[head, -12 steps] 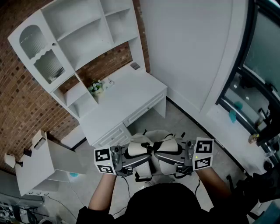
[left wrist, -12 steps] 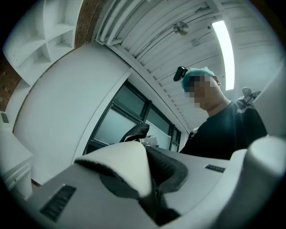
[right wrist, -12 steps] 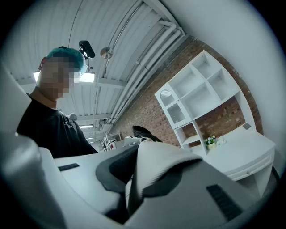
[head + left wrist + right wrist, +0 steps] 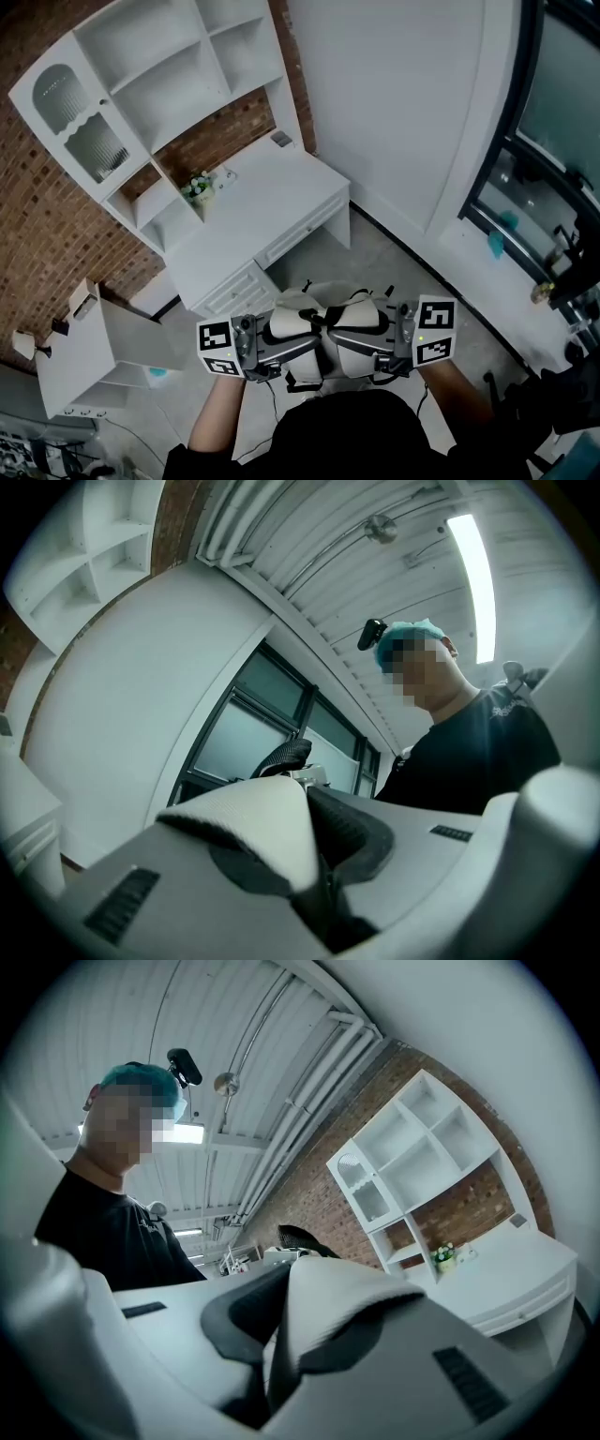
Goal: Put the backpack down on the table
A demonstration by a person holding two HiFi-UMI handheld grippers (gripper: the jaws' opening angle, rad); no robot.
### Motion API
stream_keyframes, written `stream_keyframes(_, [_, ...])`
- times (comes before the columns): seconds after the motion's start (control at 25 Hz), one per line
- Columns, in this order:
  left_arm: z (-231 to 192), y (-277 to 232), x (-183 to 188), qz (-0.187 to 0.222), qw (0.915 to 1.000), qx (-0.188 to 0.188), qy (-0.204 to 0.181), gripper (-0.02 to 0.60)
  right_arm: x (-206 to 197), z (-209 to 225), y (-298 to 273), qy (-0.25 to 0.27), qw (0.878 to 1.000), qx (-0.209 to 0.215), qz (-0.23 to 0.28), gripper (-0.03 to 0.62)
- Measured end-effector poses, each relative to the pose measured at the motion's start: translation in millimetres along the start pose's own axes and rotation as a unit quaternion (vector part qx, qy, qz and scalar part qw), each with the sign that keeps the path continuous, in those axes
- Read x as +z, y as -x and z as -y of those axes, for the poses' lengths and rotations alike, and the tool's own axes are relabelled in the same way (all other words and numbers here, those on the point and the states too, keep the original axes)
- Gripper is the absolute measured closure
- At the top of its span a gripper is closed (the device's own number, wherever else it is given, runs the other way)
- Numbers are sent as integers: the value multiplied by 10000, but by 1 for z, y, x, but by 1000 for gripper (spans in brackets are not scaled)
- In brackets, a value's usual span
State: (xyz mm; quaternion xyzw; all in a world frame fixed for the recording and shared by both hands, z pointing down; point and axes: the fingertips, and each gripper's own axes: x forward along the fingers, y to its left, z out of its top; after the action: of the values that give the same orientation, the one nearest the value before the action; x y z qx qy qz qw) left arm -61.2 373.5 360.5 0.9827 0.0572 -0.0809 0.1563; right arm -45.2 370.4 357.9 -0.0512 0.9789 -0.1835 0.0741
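Note:
A white and grey backpack (image 4: 323, 342) with black mesh padding hangs above the floor in front of me, short of the white desk (image 4: 272, 216). In the head view my left gripper (image 4: 272, 354) grips its left side and my right gripper (image 4: 380, 349) its right side, both shut on it. The left gripper view is filled at the bottom by a backpack strap (image 4: 253, 827), which hides the jaws. The backpack straps (image 4: 347, 1307) fill the right gripper view's lower half in the same way, with the desk (image 4: 525, 1269) beyond.
A white hutch with open shelves (image 4: 150, 84) stands on the desk against a brick wall. A small potted plant (image 4: 197, 187) and a small grey object (image 4: 281, 139) sit near the back. Drawers (image 4: 234, 286) face me. A low white cabinet (image 4: 84, 356) stands left, windows (image 4: 553, 141) right.
The desk and shelves have slid slightly up and left in the head view. Both grippers keep the same hold on the backpack.

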Motion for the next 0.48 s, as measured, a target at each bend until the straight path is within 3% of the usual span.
stream_keyframes(0.48, [-13,-75,-18,105,9993,333,-131,518,6,8,77,221,9994,278,-53,546])
